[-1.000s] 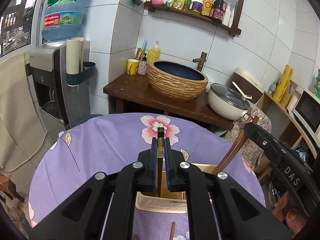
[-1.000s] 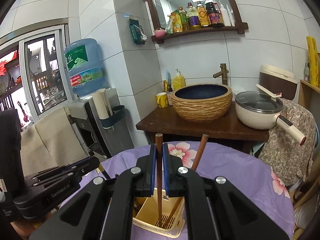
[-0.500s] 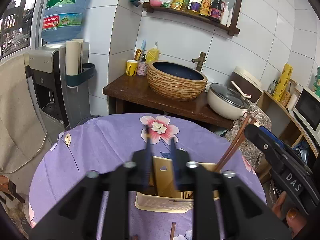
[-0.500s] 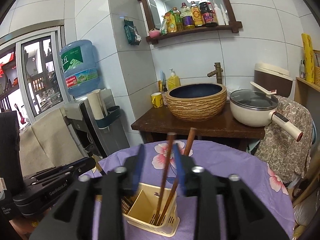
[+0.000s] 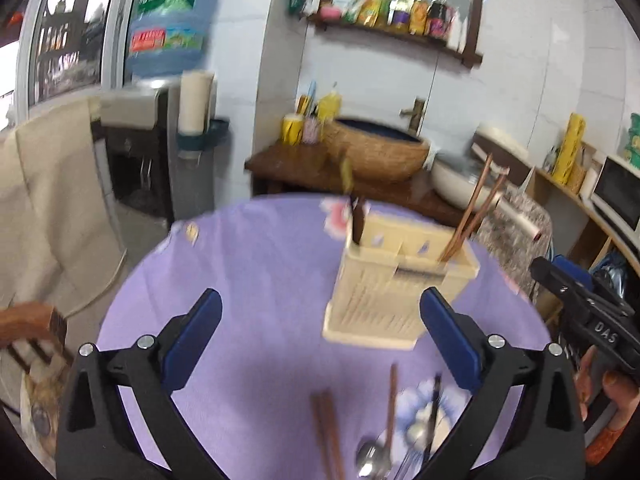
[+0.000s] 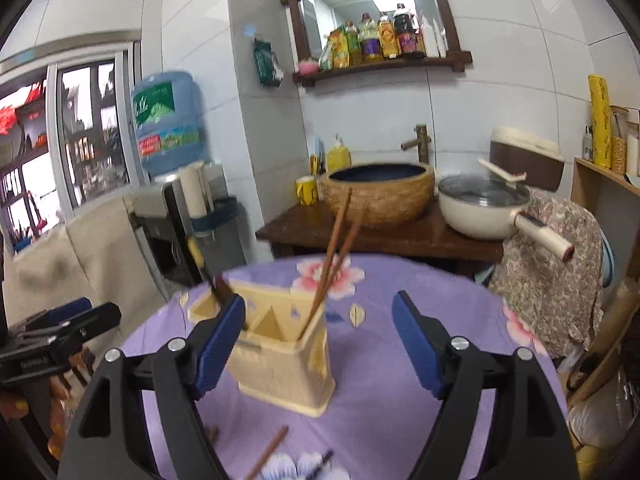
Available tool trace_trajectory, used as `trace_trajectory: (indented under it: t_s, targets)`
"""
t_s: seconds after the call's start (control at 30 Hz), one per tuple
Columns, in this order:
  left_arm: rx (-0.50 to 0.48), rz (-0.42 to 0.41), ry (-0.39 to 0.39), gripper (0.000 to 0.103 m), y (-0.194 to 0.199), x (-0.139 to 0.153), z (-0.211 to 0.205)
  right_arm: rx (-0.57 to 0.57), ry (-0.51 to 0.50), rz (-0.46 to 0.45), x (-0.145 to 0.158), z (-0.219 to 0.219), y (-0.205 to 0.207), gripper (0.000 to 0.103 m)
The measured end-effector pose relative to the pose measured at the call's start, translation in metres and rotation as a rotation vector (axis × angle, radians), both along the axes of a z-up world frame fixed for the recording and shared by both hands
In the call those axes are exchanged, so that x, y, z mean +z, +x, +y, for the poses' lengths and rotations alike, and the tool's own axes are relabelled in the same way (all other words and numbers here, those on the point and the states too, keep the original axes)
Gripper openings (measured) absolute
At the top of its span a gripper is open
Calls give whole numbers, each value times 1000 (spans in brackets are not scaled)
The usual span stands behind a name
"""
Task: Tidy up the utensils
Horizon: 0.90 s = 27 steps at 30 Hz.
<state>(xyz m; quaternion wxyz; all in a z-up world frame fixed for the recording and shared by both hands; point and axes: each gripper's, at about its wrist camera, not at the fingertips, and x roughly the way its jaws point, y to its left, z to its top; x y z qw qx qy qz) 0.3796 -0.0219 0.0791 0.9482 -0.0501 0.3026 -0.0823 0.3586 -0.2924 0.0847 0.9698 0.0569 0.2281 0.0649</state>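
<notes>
A cream plastic utensil holder stands on the purple flowered tablecloth. Two brown chopsticks lean in its right compartment. A dark utensil with a gold handle stands in its left compartment. My left gripper is open and empty, in front of the holder. My right gripper is open and empty, its left pad overlapping the holder's near corner in the view. Loose chopsticks, a spoon and a dark utensil lie on the cloth near me.
A wooden counter behind the table carries a woven basin, a yellow mug and a white pot. A water dispenser stands at the left. A cloth-draped chair is at the right.
Both grippers opened and let go of their utensils into the holder. Both then drew back and up, so the holder and loose utensils now show.
</notes>
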Motion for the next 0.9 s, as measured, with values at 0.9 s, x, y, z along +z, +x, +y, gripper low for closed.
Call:
trace_trajectory:
  t_s: [0.9]
  targets:
    - [-10,284,94,59,-39,-139,-1,-8,-36,419,-146,37,-18,45]
